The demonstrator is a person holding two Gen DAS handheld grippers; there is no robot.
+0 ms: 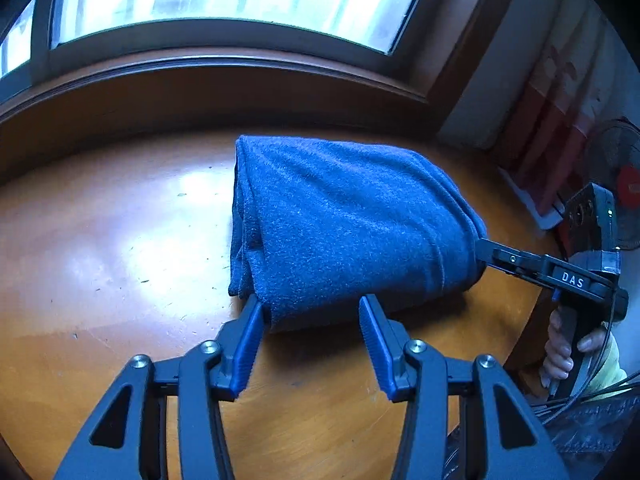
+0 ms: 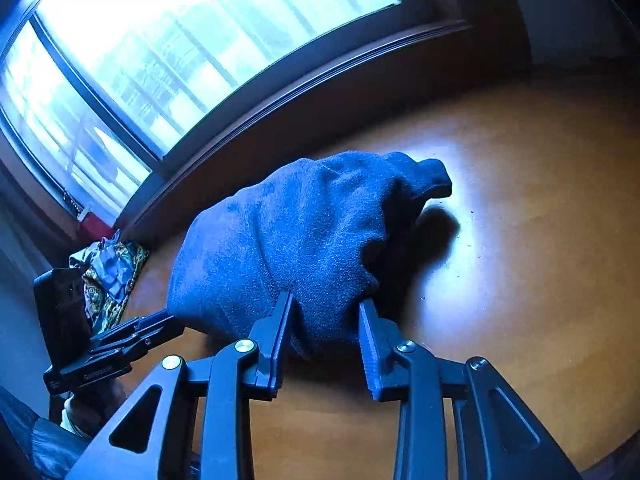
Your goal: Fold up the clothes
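Observation:
A blue fleece cloth point(image 1: 344, 224) lies folded into a thick bundle on a round wooden table point(image 1: 120, 240). My left gripper point(image 1: 311, 300) is open at the bundle's near edge, with the left fingertip point(image 1: 254, 304) touching the cloth. In the left wrist view my right gripper point(image 1: 482, 250) reaches into the bundle's right end, and its tips are hidden by fabric. In the right wrist view the right gripper point(image 2: 326, 300) is partly closed, with the cloth point(image 2: 288, 232) bulging between and over its fingers. The left gripper point(image 2: 170, 318) meets the cloth's left side there.
A window with a dark wooden sill point(image 1: 224, 64) runs behind the table. Patterned fabric point(image 2: 110, 268) lies at the table's far left. A fan point(image 1: 622, 184) and red-and-white items point(image 1: 552, 140) stand to the right. A person's hand point(image 1: 560, 348) holds the right gripper's handle.

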